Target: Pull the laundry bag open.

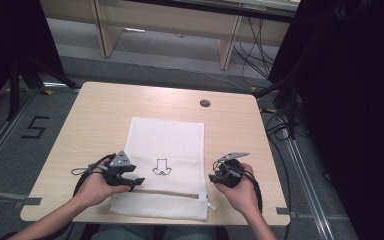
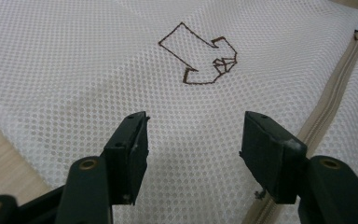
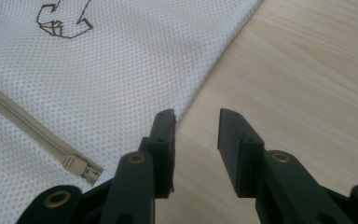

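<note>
Two forearms come in from the near edge of the high view, each hand wrapped round a black two-jaw gripper. The left gripper lies low over the left near part of a white mesh laundry bag, its jaws pointing right across the fabric; in the left gripper view they stand wide apart with nothing between them, the mesh just below. The right gripper sits just beside the bag's right edge, its jaws pointing left toward it; in the right gripper view they stand apart, holding nothing, over the bag's edge and bare wood.

The bag lies flat on a light wooden table with a small round grommet near its far edge. Beyond the table are a grey floor, pale wooden furniture legs, dark curtains and loose cables.

The bag's long axis runs near to far. A beige zipper crosses it left to right near the near end, its pull at the right. A brown outlined arrow points toward the near edge.
</note>
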Tool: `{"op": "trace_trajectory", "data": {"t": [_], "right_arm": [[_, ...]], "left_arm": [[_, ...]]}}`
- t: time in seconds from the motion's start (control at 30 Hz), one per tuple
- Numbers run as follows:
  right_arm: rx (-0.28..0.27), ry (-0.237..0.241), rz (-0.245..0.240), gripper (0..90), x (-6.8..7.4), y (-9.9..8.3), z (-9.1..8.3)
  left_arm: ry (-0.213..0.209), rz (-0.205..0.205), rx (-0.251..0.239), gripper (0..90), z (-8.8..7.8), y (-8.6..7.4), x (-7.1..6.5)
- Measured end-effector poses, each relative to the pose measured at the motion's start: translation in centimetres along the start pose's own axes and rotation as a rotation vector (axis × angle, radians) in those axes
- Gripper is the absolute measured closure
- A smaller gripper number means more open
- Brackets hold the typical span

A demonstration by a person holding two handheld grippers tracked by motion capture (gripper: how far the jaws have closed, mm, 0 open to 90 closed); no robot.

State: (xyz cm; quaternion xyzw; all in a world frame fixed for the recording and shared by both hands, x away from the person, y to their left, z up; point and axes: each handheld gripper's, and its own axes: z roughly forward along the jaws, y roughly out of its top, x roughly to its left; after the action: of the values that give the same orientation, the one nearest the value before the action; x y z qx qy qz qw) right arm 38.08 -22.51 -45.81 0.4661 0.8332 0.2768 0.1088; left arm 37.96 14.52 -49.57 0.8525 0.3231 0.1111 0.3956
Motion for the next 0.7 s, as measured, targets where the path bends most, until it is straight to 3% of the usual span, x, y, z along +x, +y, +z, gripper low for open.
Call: {"op": "trace_trajectory", "data": {"t": [0.1, 0.2, 0.23, 0.3, 0.43, 0.53, 0.57, 0.6, 0.63, 0.7], "right_arm": [[0.001, 0.015, -0.005, 64.7, 0.0, -0.1, 0.1], [0.006, 0.019, 0.001, 64.5, -0.1, -0.3, 0.2], [0.002, 0.020, -0.004, 64.5, -0.2, -0.3, 0.2], [0.002, 0.015, 0.019, 64.9, -0.1, -0.4, 0.1], [0.003, 0.010, -0.002, 72.1, -0.2, -0.6, -0.1], [0.073, -0.001, -0.021, 86.5, 0.4, -0.7, -0.7], [0.069, 0.005, -0.018, 88.7, 0.5, -0.7, -0.8], [0.069, 0.005, -0.018, 88.7, 0.5, -0.7, -0.8], [0.070, 0.015, -0.029, 90.0, 0.6, -0.7, -0.9], [0.078, 0.025, -0.042, 90.0, 0.8, -0.8, -0.8]], "left_arm": [[-0.002, -0.003, -0.003, 39.7, 0.0, 0.1, 0.1], [-0.014, -0.033, -0.007, 39.2, 0.2, 0.1, -0.2], [-0.010, -0.010, -0.005, 39.1, 0.1, 0.3, -0.2], [-0.011, -0.025, -0.011, 39.0, 0.2, 0.4, -0.4], [-0.026, 0.005, -0.022, 40.4, 0.3, 0.9, -0.8], [-0.037, 0.024, -0.016, 41.3, 0.6, 1.0, -1.3], [-0.053, 0.044, -0.013, 41.5, 0.7, 1.2, -1.6], [-0.053, 0.044, -0.013, 41.8, 0.7, 1.2, -1.6], [-0.052, 0.075, -0.017, 42.2, 0.7, 1.5, -1.7], [-0.065, 0.068, -0.022, 42.8, 0.9, 1.8, -2.1]]}}
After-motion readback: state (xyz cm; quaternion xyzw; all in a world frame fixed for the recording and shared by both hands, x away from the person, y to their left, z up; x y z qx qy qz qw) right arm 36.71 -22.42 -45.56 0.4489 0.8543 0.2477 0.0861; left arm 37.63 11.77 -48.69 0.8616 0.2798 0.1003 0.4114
